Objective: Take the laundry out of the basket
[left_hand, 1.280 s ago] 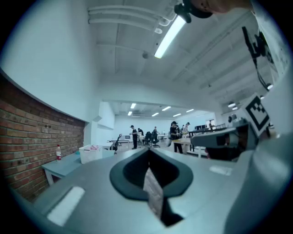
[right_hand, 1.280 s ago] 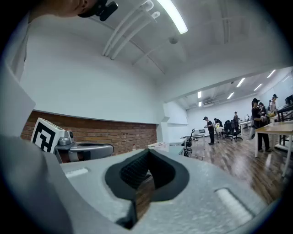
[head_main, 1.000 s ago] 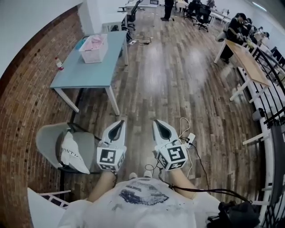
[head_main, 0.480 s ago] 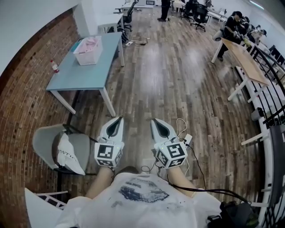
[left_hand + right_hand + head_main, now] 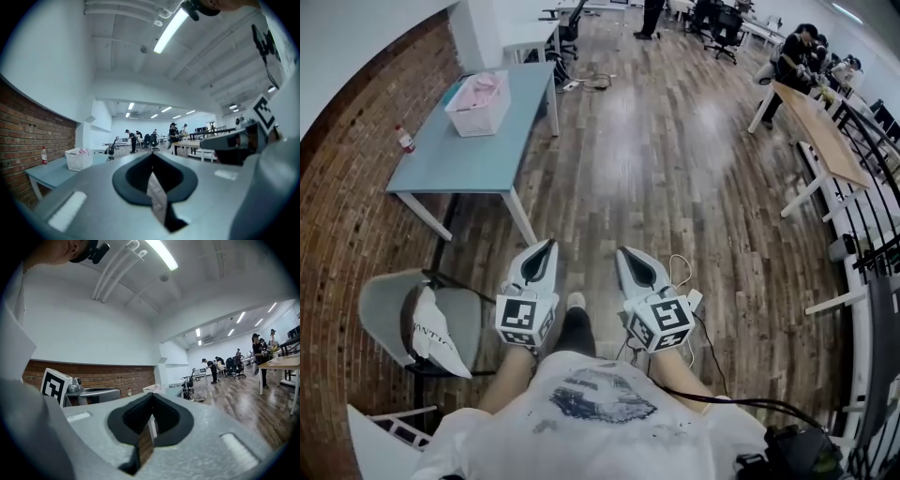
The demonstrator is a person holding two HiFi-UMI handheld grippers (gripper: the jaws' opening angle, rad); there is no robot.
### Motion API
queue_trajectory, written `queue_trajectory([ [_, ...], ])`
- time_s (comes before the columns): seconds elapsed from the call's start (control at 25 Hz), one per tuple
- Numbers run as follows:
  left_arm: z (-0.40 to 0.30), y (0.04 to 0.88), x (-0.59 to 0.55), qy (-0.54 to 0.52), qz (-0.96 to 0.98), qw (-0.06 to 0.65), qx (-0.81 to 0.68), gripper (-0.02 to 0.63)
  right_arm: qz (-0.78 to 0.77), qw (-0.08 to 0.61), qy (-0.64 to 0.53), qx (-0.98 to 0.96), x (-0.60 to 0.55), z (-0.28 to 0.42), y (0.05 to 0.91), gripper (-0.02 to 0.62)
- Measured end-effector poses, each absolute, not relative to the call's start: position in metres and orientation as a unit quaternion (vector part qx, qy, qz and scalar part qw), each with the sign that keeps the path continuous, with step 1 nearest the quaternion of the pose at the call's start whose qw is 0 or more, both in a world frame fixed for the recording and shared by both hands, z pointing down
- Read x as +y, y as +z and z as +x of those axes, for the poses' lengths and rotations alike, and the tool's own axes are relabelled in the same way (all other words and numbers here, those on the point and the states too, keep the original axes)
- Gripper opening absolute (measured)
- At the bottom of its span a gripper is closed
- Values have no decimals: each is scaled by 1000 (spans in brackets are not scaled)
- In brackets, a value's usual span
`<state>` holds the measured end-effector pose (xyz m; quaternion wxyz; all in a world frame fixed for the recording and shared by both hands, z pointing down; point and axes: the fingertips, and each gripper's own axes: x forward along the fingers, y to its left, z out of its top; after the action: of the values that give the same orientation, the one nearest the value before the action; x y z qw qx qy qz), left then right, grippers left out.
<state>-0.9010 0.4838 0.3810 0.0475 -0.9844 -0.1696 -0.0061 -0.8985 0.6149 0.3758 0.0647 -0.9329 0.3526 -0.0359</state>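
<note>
A white laundry basket [image 5: 476, 103] with pink laundry [image 5: 481, 87] in it stands at the far end of a blue-grey table [image 5: 469, 159], well ahead and to the left. My left gripper [image 5: 548, 245] and right gripper [image 5: 622, 252] are held side by side over the wooden floor, pointing level and forward, both shut and empty. In the left gripper view the basket [image 5: 78, 159] is small and far beyond the closed jaws of the left gripper [image 5: 152, 161]. The right gripper [image 5: 151, 401] shows its jaws closed too, with the table end faint behind.
A red-capped bottle [image 5: 405, 141] stands on the table's left edge by the brick wall. A grey chair [image 5: 389, 314] with a white bag [image 5: 431, 333] is at my left. A wooden desk [image 5: 816, 131] and a railing [image 5: 872, 216] are on the right, and people sit far back.
The person has stepped forward, and a foot now shows between the grippers. Both grippers travelled along, still shut. The table and chair have slid left in the view.
</note>
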Motion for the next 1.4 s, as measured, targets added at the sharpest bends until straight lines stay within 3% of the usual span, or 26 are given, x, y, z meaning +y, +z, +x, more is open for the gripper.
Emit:
queue_trajectory([
  [0.68,-554,383,339,-8,-988,33,-153,-9,-919,53,-63,385,462,-546,382,-3],
  [1.4,-377,402,239,-21,-997,24,-74,-9,-880,74,-86,462,355,-340,402,-3],
])
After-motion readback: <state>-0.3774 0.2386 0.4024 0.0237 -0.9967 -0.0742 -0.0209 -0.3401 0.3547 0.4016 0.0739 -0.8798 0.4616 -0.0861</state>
